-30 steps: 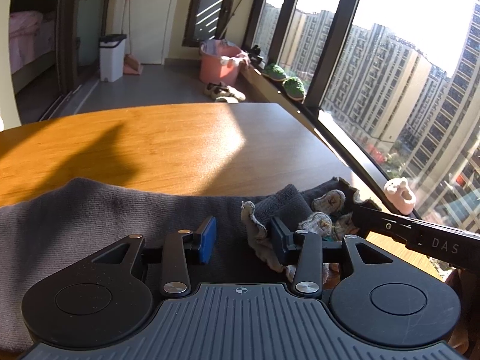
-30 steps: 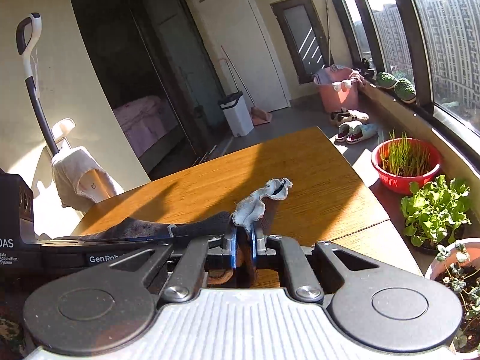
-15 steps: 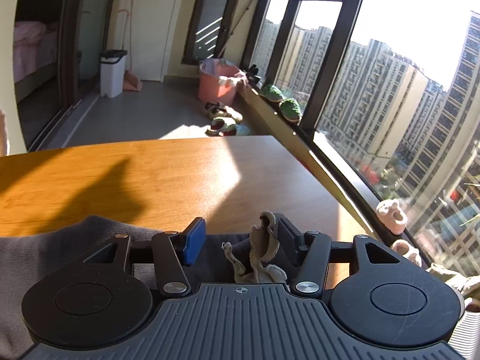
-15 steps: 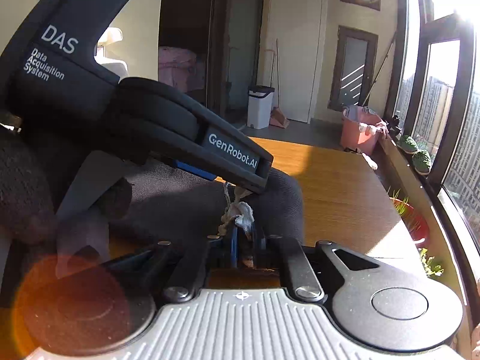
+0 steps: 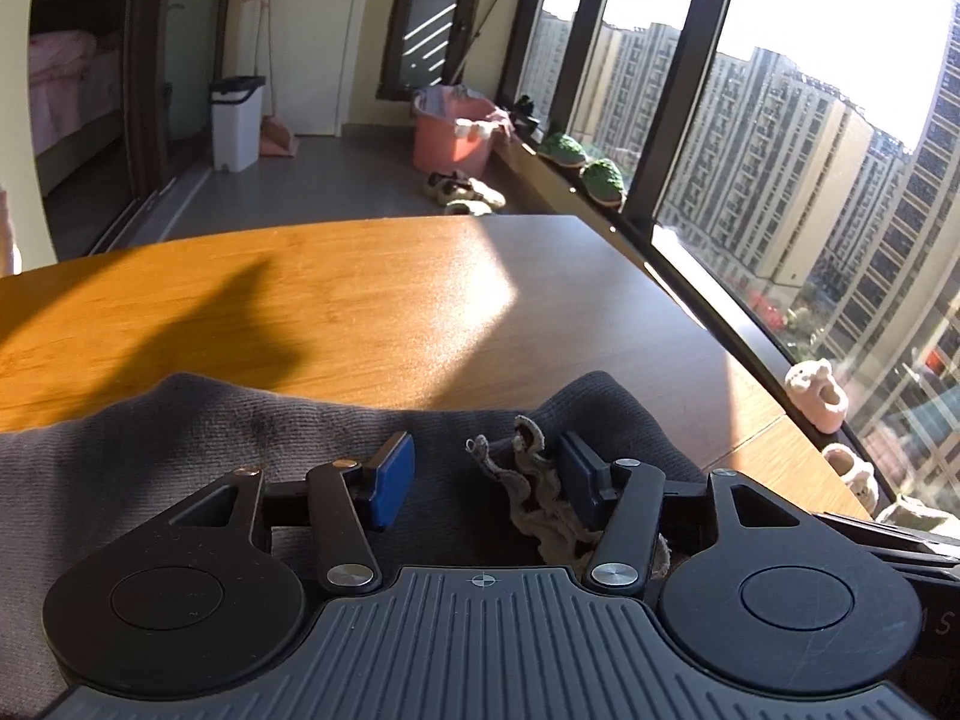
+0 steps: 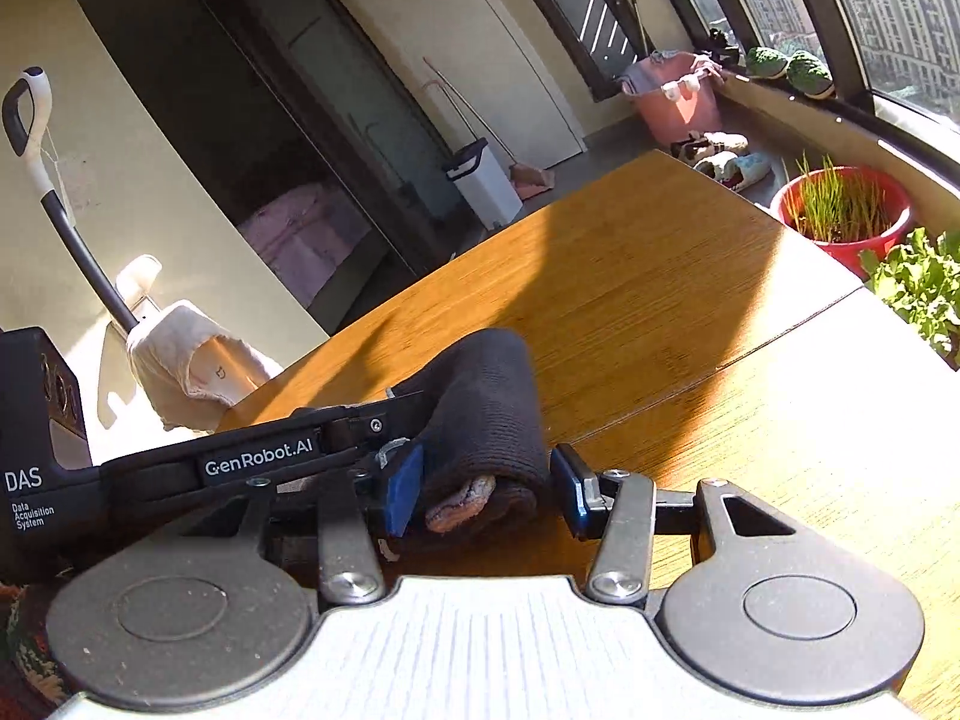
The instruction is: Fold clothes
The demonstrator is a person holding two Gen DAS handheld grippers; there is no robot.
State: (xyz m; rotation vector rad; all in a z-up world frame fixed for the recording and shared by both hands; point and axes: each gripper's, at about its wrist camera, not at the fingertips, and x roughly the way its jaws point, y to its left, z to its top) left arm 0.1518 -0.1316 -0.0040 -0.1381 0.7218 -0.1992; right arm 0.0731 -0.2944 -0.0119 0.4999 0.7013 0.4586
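Two grippers, both with jaws spread, gripping nothing. Left gripper sits over the dark grey knit garment on the wooden table; frayed beige trim lies against its right pad. Right gripper straddles the garment's rolled end, cloth between the pads, not pinched. In the right wrist view, the other tool's body at 9 o'clock reads "GenRobot.AI", "DAS", "Data Acquisition System". Red pot at 2 o'clock.
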